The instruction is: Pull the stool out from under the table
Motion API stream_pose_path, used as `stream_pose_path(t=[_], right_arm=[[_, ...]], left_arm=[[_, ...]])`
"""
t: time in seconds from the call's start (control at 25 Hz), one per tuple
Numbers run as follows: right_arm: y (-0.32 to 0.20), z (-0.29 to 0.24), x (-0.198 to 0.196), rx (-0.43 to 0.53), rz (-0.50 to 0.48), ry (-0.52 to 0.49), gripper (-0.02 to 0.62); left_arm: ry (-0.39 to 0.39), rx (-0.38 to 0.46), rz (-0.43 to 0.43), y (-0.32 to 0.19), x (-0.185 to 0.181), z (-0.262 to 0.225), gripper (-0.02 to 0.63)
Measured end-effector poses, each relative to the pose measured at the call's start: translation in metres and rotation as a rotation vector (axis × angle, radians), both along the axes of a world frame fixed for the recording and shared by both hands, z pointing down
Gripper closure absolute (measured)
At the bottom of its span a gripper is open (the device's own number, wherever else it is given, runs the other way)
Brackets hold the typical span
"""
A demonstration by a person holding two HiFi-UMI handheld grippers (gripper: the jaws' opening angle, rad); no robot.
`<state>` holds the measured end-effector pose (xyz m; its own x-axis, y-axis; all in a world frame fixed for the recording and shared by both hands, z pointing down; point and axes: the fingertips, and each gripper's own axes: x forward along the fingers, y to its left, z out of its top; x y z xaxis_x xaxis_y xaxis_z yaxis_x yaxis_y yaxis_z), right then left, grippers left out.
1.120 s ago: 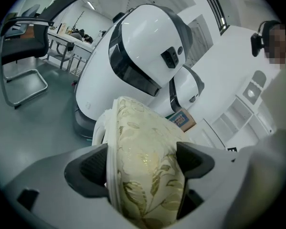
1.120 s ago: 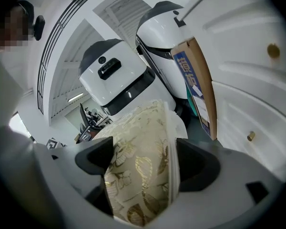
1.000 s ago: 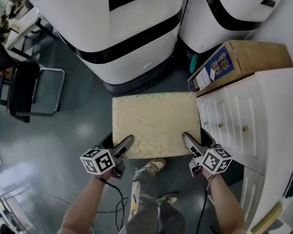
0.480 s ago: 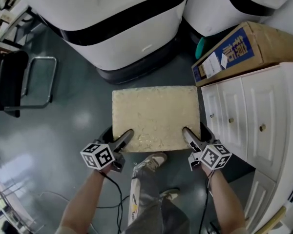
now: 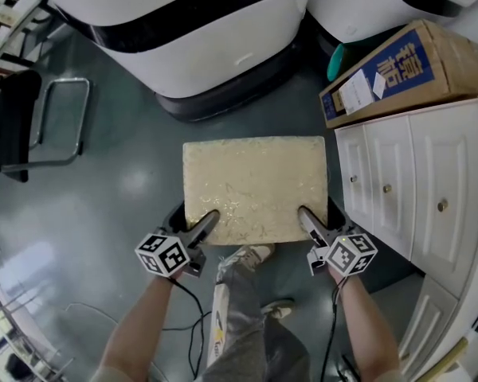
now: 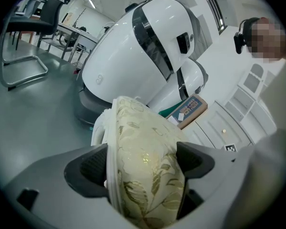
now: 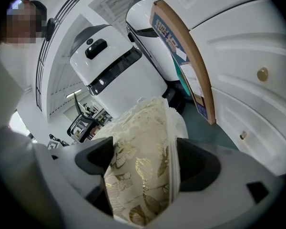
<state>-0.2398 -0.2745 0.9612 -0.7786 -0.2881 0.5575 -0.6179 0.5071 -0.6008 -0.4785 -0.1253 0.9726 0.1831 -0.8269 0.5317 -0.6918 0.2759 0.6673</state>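
Observation:
The stool (image 5: 255, 185) shows its rectangular cream seat cushion with a gold leaf pattern, out on the grey floor. My left gripper (image 5: 201, 229) is shut on the cushion's near left corner, and my right gripper (image 5: 309, 225) is shut on its near right corner. In the left gripper view the cushion edge (image 6: 143, 161) fills the gap between the dark pads (image 6: 93, 168). The right gripper view shows the same cushion (image 7: 140, 171) clamped between that gripper's pads (image 7: 193, 168). The stool's legs are hidden under the seat.
Large white and black machines (image 5: 199, 30) stand just beyond the stool. A white cabinet with drawers (image 5: 414, 189) is close on the right, with a cardboard box (image 5: 398, 70) on top. A black chair (image 5: 24, 126) stands far left. My legs and shoes (image 5: 247, 293) are right behind the stool.
The stool has come away from the white machines toward me, with more floor showing between them. Both grippers keep the same hold on the cushion.

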Motion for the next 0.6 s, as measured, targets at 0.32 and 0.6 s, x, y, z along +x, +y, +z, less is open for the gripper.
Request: stream_pose_path(t=[0.32,0.6], right_arm=[[0.024,0.012,0.012,-0.056,-0.043,0.071,0.167],[0.044,0.017,0.026,-0.118,-0.055,0.139,0.167]], left_arm=[[-0.003,-0.066,0.039,0.021,0.015,0.008,0.141],[0.018,-0.160,0.070,0.038,0.023,0.018,0.141]])
